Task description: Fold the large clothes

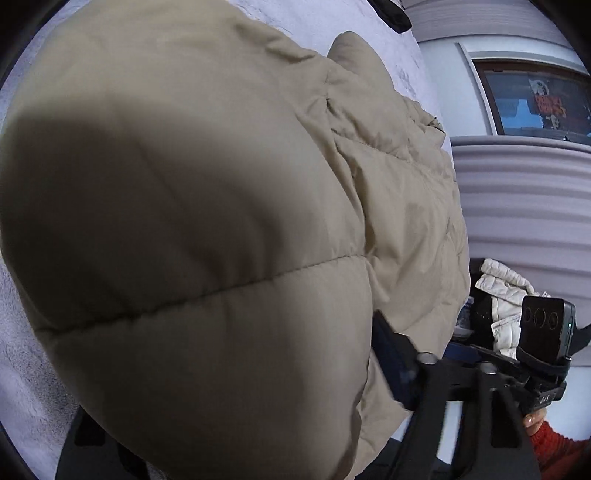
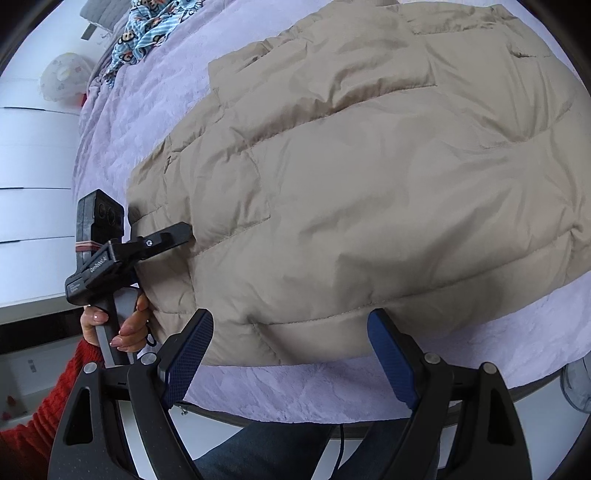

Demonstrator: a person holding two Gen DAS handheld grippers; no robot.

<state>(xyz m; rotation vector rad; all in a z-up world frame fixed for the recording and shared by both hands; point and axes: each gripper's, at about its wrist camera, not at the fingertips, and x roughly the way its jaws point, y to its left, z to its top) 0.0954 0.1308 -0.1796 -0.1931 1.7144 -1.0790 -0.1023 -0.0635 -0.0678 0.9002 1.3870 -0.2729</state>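
Note:
A large beige puffer jacket (image 2: 369,184) lies spread on a lilac fleece blanket (image 2: 295,387). In the right wrist view my right gripper (image 2: 291,350) is open, its blue pads (image 2: 188,354) just short of the jacket's near hem. My left gripper (image 2: 173,232) shows at the left, its fingers pushed into the jacket's edge. In the left wrist view the jacket (image 1: 203,221) bulges up and fills the frame, covering the left gripper; only one blue pad (image 1: 391,358) shows. I cannot tell how its jaws stand. The right gripper's body (image 1: 539,332) shows at the lower right.
A blue patterned cloth (image 2: 147,29) lies at the blanket's far end. A white cabinet (image 2: 33,177) stands on the left. A white quilted garment (image 1: 506,302) lies beyond the bed edge, below a grey ribbed surface (image 1: 524,203). My legs in jeans (image 2: 277,450) are under the near edge.

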